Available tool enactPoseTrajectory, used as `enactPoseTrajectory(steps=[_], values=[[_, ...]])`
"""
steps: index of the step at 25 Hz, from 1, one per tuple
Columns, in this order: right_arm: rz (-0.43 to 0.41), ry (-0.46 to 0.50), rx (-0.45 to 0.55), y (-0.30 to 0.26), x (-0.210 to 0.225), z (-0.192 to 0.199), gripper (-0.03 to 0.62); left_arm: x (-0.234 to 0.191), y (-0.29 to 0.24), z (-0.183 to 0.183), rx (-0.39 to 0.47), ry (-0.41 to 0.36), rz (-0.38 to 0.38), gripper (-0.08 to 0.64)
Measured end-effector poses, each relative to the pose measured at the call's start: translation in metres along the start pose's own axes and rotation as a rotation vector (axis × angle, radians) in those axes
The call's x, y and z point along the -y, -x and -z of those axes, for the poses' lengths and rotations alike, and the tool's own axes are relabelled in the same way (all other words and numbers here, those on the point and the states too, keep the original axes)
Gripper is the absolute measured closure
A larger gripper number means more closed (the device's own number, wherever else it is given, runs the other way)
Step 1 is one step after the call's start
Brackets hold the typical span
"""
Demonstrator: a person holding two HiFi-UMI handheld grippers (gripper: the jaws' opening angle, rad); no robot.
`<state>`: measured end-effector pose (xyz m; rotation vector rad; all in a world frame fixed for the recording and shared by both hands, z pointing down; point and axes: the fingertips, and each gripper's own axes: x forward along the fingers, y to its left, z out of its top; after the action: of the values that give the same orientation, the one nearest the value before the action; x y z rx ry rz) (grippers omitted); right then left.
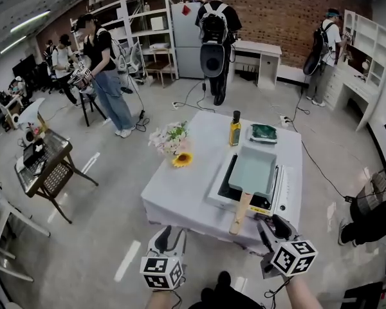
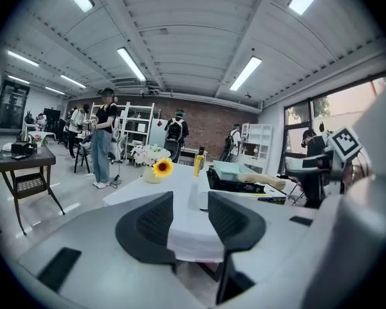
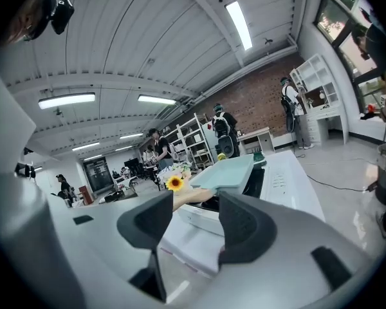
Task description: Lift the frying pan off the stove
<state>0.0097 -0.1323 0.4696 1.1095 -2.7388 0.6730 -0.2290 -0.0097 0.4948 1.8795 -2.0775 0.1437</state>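
- Resting on the stove (image 1: 280, 195), the frying pan (image 1: 252, 170) occupies the centre-right of the head view. It is a rectangular, pale teal pan, seated flat on the dark cooktop.
- The pan's wooden handle (image 1: 240, 212) points toward the lower edge of the frame and overhangs the stove's front edge.
- The stove stands on the right half of a table (image 1: 174, 195) covered with a white cloth.
- Left claw (image 2: 190, 201): the jaws stand apart with nothing between the pads; only the table edge shows through the gap. In the head view this claw hovers at lower centre-left, off the near side of the table and well apart from the pan.
- Right claw (image 3: 194, 198): the jaws stand apart and the pads are bare. In its own view the handle end shows through the gap but lies farther off, not between the pads. In the head view this claw hovers right of lower centre, near the handle tip and to its right, not touching it.
- Beyond the pan, toward the top of the frame, an oil bottle (image 1: 235, 129) stands upright, with a green item (image 1: 264, 132) just beside it.
- A bunch of pale flowers (image 1: 170, 137) with a sunflower (image 1: 182, 159) sits in the table's upper-left area, apart from the stove.
- People (image 1: 217, 37) stand in the upper part of the frame, well apart from the table.
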Motion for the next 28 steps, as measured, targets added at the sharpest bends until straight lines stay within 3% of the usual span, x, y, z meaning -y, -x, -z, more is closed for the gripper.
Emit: enactPoseTrajectory(steps=[19,28], values=[[-0.035,-0.118,0.042,-0.052,0.060,-0.037,0.383,0.028,-0.116,-0.047,0.016,-0.060,0.056,0.416],[-0.051,-0.204,0.030,-0.069,0.060,-0.030,0.385,0.040,-0.158,-0.053,-0.009,-0.095,0.144,0.414]])
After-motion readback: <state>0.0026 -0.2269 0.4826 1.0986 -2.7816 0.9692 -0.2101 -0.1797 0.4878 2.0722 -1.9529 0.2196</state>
